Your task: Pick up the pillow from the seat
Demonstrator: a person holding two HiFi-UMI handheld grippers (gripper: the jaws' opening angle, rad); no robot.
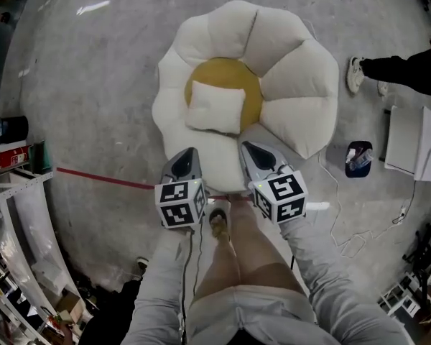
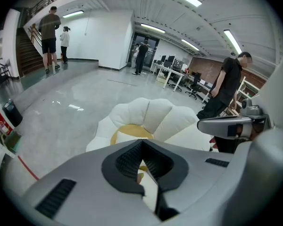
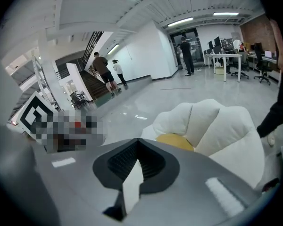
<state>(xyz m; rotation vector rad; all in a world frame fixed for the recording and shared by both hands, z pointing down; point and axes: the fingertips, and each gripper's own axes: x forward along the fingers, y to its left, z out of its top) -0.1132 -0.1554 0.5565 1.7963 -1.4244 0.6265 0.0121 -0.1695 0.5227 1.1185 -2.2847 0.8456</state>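
Left tongs (image 1: 188,153) closed, empty. Pillow (image 1: 215,106) untouched, just ahead of both tongs and between their lines, on the yellow centre of the flower-shaped seat (image 1: 169,85). It's small, square, cream, plump and sits slightly skewed; looks soft. Right tongs (image 1: 248,148) also closed, empty. Still left: open, reach in, grip, lift.
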